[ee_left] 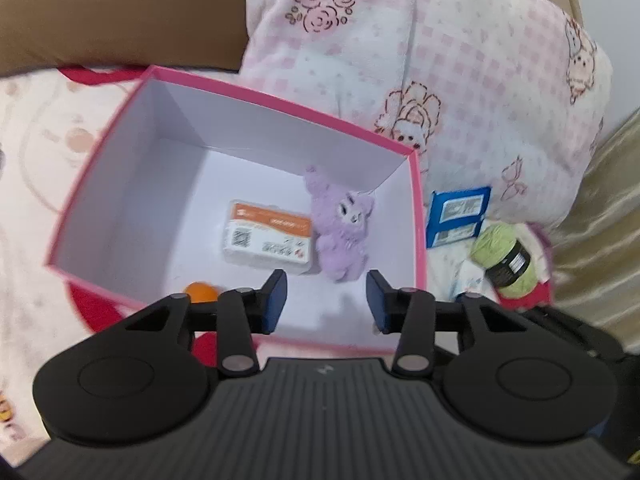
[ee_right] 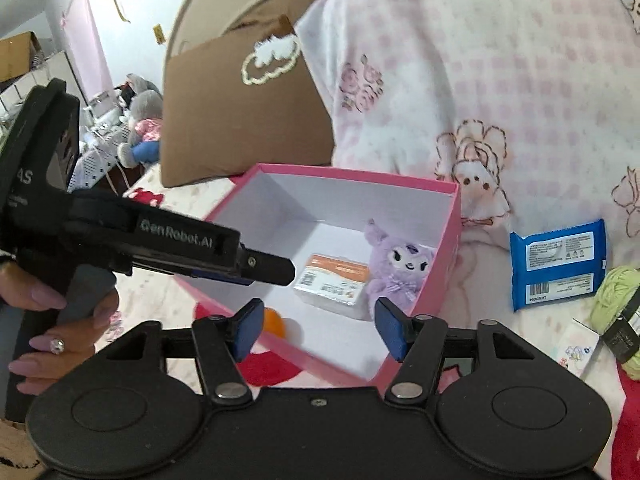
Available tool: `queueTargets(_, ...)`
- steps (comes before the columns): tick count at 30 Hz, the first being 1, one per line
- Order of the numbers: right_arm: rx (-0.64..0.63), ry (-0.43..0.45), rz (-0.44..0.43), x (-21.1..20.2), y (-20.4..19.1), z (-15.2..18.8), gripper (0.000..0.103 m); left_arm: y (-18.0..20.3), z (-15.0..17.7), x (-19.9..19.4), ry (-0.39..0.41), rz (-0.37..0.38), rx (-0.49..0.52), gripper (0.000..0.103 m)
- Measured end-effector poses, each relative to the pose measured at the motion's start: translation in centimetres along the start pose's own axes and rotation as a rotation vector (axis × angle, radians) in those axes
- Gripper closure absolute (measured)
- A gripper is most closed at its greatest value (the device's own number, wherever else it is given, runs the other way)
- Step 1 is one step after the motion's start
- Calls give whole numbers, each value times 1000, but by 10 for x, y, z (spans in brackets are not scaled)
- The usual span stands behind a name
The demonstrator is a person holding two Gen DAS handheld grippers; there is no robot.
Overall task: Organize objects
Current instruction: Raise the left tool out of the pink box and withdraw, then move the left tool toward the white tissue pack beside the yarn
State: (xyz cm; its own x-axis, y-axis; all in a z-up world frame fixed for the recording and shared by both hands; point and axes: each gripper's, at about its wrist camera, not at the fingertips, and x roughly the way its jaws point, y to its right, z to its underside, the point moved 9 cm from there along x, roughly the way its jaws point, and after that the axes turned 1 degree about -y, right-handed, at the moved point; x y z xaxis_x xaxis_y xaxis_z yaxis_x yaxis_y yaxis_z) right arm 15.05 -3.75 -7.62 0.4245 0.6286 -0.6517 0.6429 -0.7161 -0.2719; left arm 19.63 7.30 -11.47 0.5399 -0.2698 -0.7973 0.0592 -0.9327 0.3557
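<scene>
A: Pink patterned bedding (ee_left: pixel 460 40). Where's the pink box (ee_left: pixel 132 88)?
B: Below the left gripper (ee_left: pixel 326 300), jaws apart, empty; purple plush (ee_left: pixel 340 228) just ahead.
A: Right gripper (ee_right: pixel 320 328)?
B: Open, empty, above the box's near edge.

We see our right gripper (ee_right: pixel 320 330) open and empty. Past its fingers sits the pink box (ee_right: pixel 448 248) with a purple bunny (ee_right: pixel 396 268), a white card box (ee_right: pixel 332 284) and an orange ball (ee_right: pixel 276 322).
</scene>
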Motion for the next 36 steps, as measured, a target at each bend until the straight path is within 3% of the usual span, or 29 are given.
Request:
queueTargets(8,-82,29,47,-43,-19,8,19,22,23,-48,-12,-65,118,36)
queueTargets(15,-96,56,110,-81,-28,13,8,50,40,-94,-2,3,158,21)
queueTargets(21,-124,39,122,-111,-31,24,8,72,59,-122,-5,34,212,17)
queueTargets(26,-157,15,120,-135,-30,38,8,83,73,-133,10,1,265,13)
queueTargets(36,-197,-2,149,-172,-8,60,8,111,98,-142,-5,14,341,11)
